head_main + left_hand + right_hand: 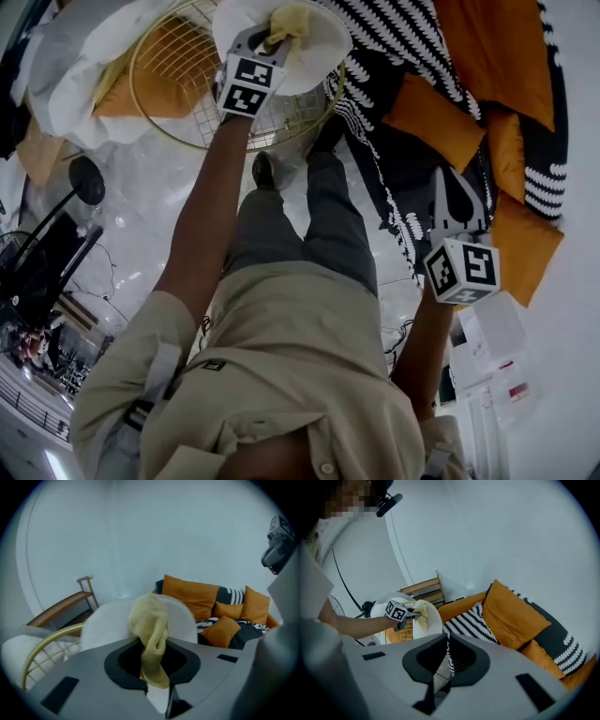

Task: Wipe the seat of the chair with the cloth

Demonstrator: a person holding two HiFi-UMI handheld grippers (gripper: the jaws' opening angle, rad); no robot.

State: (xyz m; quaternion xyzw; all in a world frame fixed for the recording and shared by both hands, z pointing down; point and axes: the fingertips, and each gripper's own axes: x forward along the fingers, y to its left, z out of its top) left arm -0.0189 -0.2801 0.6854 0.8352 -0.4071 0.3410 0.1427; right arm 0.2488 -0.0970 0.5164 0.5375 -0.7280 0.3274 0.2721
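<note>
My left gripper (270,42) is shut on a yellow cloth (289,21) and holds it against the white round seat pad (323,42) of a gold wire chair (173,80). In the left gripper view the cloth (151,630) hangs twisted between the jaws of the left gripper (153,656), with the white pad (105,620) right behind it. My right gripper (457,192) hangs off to the right beside the sofa, shut and empty. The right gripper view shows the right gripper (446,641) with jaws together, and the cloth (421,609) far off on the pad (435,619).
A dark sofa (422,159) with orange cushions (436,108) and a black-and-white striped throw (403,28) lies right of the chair. A wooden rack (63,604) stands by the wall. The person's legs (309,225) stand on the marble floor (141,206). A black stand (84,183) is at the left.
</note>
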